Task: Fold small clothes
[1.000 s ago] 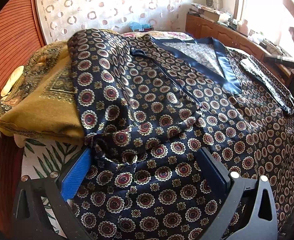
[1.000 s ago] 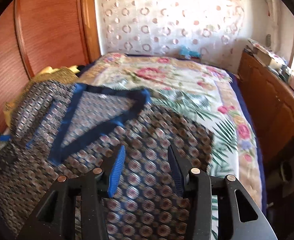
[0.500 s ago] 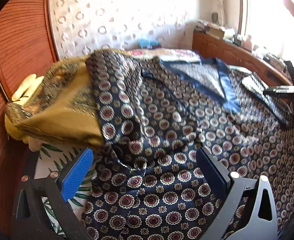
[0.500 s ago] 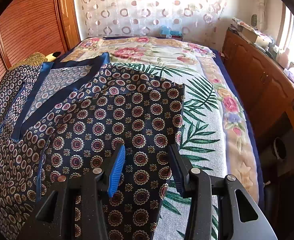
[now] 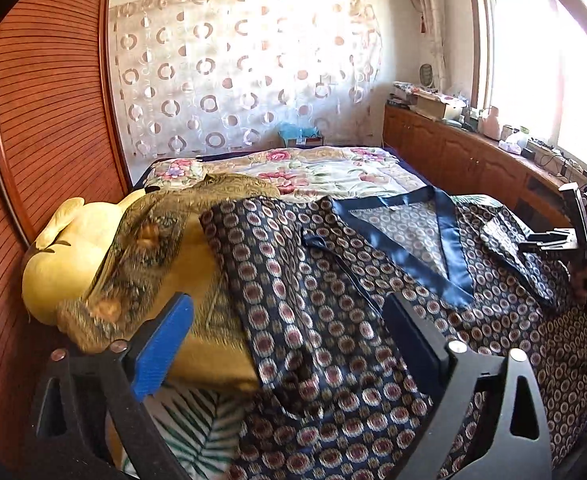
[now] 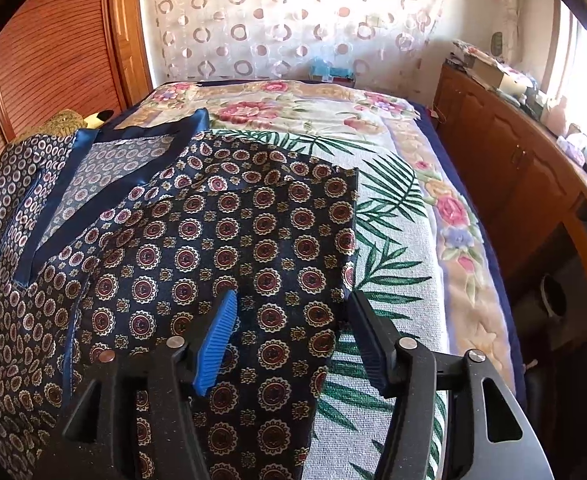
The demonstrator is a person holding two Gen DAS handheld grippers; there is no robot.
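Left wrist view: looking from the bed's left side, angling down and across the dark navy medallion-print garment (image 5: 333, 300) toward the window.
Right wrist view: sitting close over the garment's right edge (image 6: 221, 248), facing the circle-patterned sheer curtain (image 6: 285, 20).
Shared: both are showing the garment, floral quilted bedspread (image 5: 325, 168), curtain.
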